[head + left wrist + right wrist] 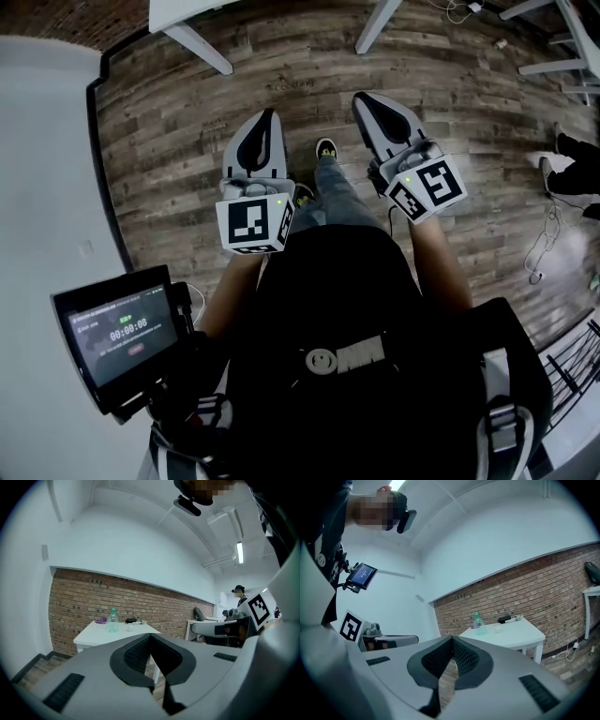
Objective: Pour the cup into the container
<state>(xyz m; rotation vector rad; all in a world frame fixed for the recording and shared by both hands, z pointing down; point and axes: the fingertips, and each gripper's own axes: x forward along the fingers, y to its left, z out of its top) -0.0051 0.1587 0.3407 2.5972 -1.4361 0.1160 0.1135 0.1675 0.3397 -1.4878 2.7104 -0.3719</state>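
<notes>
Far ahead stands a white table [117, 632] [511, 633] against a brick wall. On it are a clear bottle with a green cap [112, 620] [477, 622] and a small clear cup [130, 627] [498, 629] beside it. Both grippers are held out over the wooden floor, well short of the table. My left gripper [270, 116] [150, 635] is shut with nothing in it. Level with it, my right gripper [362, 97] [452, 639] is also shut and empty. Each gripper shows in the other's view, the right gripper [218, 629] and the left gripper [389, 640].
A dark object [131, 620] and a purple thing [101, 620] also lie on the table. White table legs [199, 44] stand on the floor ahead. A small screen [117, 333] is mounted at my lower left. A person [240, 595] stands by another desk [206, 620] at the right.
</notes>
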